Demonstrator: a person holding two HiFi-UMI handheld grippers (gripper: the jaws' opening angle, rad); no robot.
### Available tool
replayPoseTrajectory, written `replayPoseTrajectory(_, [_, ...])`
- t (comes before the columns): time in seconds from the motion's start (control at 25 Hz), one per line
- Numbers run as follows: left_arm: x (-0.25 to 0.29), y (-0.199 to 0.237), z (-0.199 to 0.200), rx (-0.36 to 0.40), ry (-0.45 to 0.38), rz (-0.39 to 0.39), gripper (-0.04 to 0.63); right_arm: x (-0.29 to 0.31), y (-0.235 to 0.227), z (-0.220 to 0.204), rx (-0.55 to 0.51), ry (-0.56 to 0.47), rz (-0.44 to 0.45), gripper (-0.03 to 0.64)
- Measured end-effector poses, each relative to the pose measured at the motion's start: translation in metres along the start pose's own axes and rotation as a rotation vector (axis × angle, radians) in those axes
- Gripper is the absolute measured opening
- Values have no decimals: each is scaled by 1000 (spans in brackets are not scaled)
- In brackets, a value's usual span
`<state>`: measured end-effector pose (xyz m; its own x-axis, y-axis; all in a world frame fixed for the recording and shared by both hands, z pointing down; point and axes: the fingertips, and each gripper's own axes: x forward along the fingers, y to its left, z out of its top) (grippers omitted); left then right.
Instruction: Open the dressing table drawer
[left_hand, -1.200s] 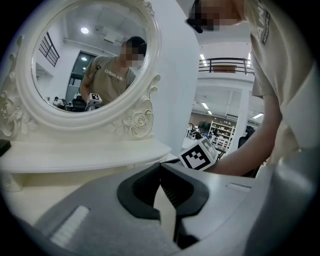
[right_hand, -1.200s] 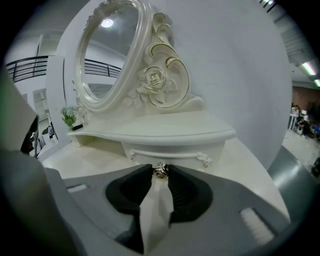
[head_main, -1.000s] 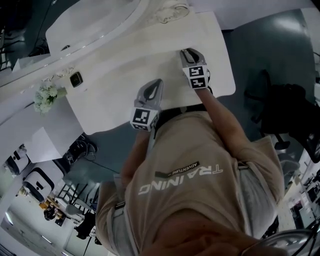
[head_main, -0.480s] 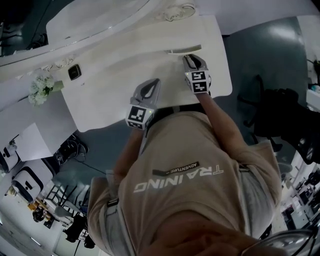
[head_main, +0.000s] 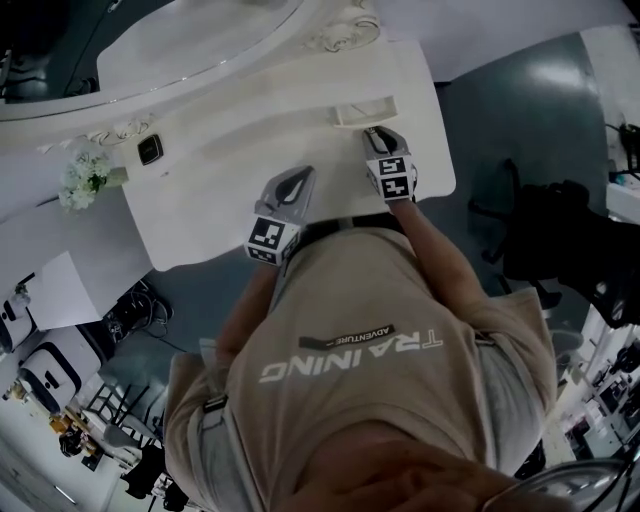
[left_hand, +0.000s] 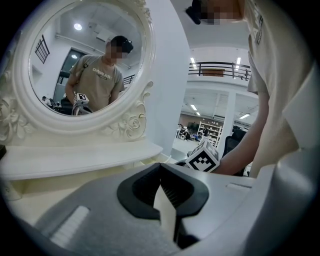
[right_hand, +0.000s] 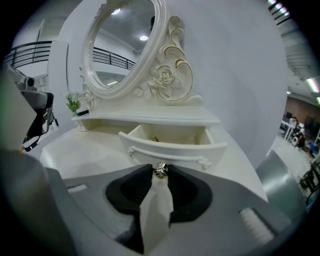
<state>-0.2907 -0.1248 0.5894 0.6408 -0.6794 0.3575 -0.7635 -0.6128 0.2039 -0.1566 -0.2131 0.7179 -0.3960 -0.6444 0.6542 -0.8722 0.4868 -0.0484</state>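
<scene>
The white dressing table carries a small drawer under its mirror shelf, pulled partly out so its hollow inside shows; in the head view the drawer juts toward me. My right gripper is shut on the drawer's silver knob; from above it sits right at the drawer front. My left gripper is shut with nothing in it and hovers over the tabletop left of the drawer.
An oval mirror in a carved white frame rises behind the shelf. A small flower pot and a dark square object stand at the table's left. The table's right edge drops to grey floor.
The right gripper has drawn back toward me with the knob, and the drawer has slid out from shut to partly open. The left gripper has barely moved.
</scene>
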Motion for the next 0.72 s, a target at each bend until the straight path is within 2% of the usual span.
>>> replayPoseTrajectory(0.48, [9, -20, 12, -5, -37, -16, 8, -46, -3, -26, -41, 48, 58, 112])
replayPoseTrajectory(0.6, [9, -28, 12, 7, -31, -25, 8, -63, 4, -21, -85, 40, 106, 90])
replayPoseTrajectory(0.72, [9, -33, 16, 26, -33, -27, 8, -78, 7, -7, -121, 6, 147, 21])
